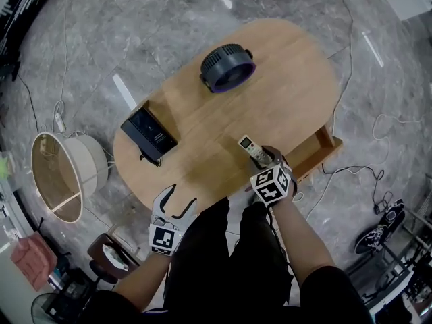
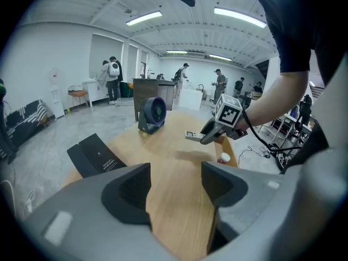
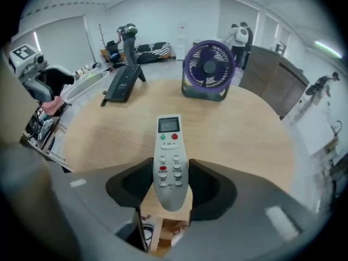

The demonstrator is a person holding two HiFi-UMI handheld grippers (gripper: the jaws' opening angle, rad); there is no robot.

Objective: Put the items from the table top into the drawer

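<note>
place: open lab-like hall | strip lights, marble floor (cables trailing)

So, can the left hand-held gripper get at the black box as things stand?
Probably yes. The left hand-held gripper is open and empty, and only bare table top lies between it and the black box. The right hand-held gripper, shut on the remote, is off to the other side.

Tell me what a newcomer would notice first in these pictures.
The right gripper grips a white remote control by its lower end, above the near edge of the oval wooden table, beside the open drawer. A grey-and-purple desk fan stands at the table's far end, and a black box sits near its left edge.
</note>
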